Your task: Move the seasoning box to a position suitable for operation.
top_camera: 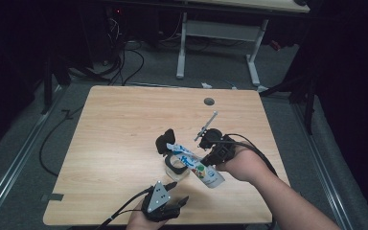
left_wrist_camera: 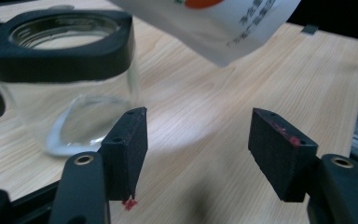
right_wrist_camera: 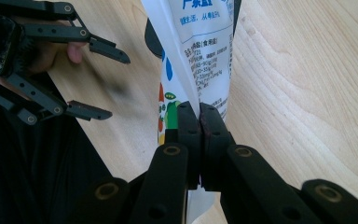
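While right tongs (right_wrist_camera: 199,112) pinch pouch (right_wrist_camera: 200,51) above jar (left_wrist_camera: 70,93) | left tongs (left_wrist_camera: 198,140) agape beside jar

A white printed pouch (top_camera: 197,165), with blue lettering and an orange-and-green picture, hangs tilted above the wooden surface (top_camera: 124,124), its torn upper corner pointing down-left over the mouth of a clear glass jar (top_camera: 175,167). The jar stands upright on the surface, a black collar round its rim and its black lid flipped open behind.
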